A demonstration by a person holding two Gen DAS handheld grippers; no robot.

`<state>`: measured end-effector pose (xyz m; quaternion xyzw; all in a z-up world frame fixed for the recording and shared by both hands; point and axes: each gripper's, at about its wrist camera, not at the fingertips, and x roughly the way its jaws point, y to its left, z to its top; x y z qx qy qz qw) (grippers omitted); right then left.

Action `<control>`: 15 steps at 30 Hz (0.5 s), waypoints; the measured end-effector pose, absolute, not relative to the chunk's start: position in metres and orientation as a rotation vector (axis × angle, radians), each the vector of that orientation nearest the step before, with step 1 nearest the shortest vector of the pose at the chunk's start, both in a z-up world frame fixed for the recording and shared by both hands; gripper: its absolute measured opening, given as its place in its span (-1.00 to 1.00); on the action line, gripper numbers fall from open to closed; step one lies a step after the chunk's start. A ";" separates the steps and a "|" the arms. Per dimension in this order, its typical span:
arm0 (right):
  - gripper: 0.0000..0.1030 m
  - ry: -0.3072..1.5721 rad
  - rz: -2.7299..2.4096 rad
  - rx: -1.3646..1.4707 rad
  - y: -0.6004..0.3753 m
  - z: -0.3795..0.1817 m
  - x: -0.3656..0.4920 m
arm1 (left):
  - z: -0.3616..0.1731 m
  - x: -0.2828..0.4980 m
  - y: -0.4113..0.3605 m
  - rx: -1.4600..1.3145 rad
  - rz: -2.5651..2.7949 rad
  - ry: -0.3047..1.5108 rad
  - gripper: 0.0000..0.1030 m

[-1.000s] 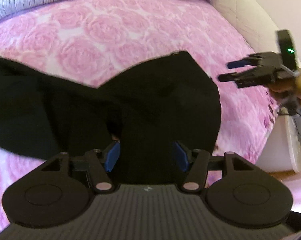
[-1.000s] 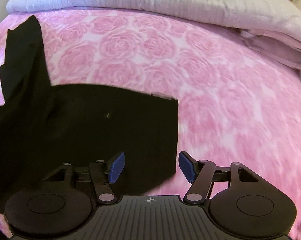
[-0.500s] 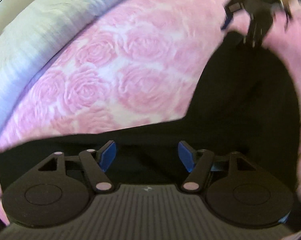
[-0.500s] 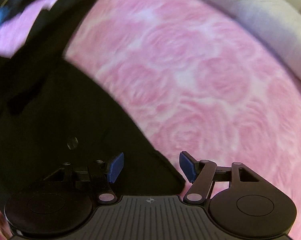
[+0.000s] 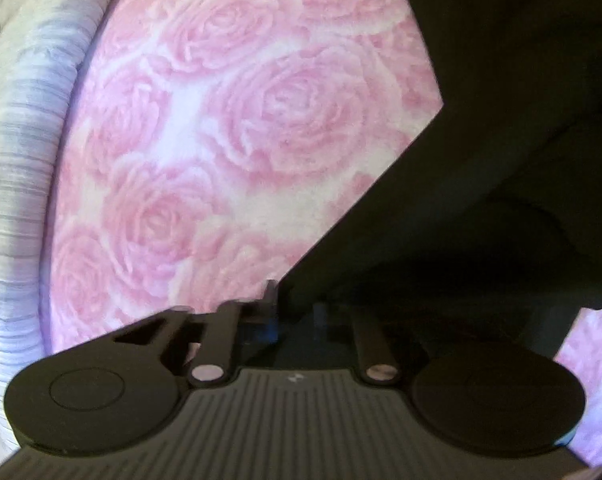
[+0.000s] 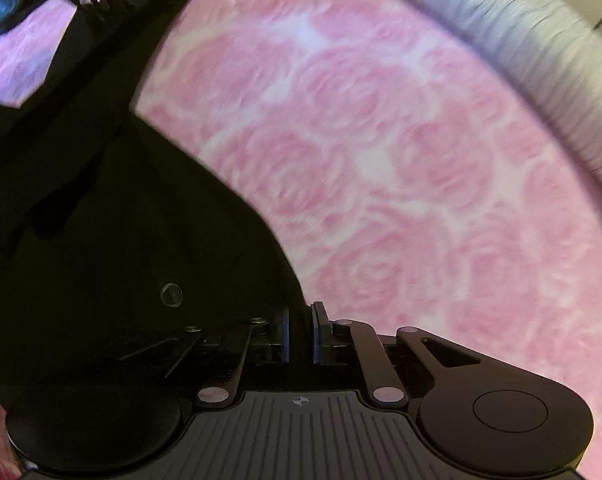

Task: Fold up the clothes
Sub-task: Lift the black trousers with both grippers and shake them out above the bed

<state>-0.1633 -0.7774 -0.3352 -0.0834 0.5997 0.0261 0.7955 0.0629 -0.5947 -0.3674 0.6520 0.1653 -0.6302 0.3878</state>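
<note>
Black garment (image 5: pixel 501 140) lies spread on the bed, over the pink rose bedspread (image 5: pixel 241 120), which serves here as the landmark for all places. In the left wrist view the cloth covers the right part of the bedspread, and one straight edge of it runs diagonally down to a corner just in front of the left gripper (image 5: pixel 293 316). The jaws of this gripper are closing and already stand almost together; the corner of the dark cloth is between them, though shadow hides how firmly it is pinched. In the right wrist view the garment fills the left part of the bedspread, with a small round button (image 6: pixel 171 294) on it, and its curved edge ends at the right gripper (image 6: pixel 300 334). Those jaws are closing too; only a narrow gap remains between the blue pads (image 6: pixel 316 336), and dark cloth sits in this gap. A striped grey blanket (image 6: pixel 541 40) lies along the far border of the bedspread, well apart from the garment. The step in hand seems to be taking two corners of one edge, one in each gripper, before a fold. The next move probably calls for lifting both corners together, keeping the edge tight between them, and carrying it over the rest of the garment so that the layers meet evenly without wrinkles.
</note>
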 end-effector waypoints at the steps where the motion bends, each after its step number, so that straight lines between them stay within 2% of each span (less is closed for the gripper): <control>1: -0.85 1.274 0.045 -0.200 -0.776 -0.325 -0.163 | -0.355 0.070 -0.597 1.600 -1.592 0.440 -0.87; 4: -0.86 1.224 0.019 -0.310 -0.774 -0.297 -0.157 | -0.312 0.093 -0.600 1.438 -1.545 0.464 -0.90; 9: -0.87 1.057 -0.195 -0.423 -0.794 -0.232 -0.148 | -0.216 0.119 -0.575 1.292 -1.377 0.304 -0.91; 15: -0.87 0.784 -0.471 -0.540 -0.777 -0.149 -0.192 | -0.117 0.076 -0.484 1.140 -1.209 0.123 -0.91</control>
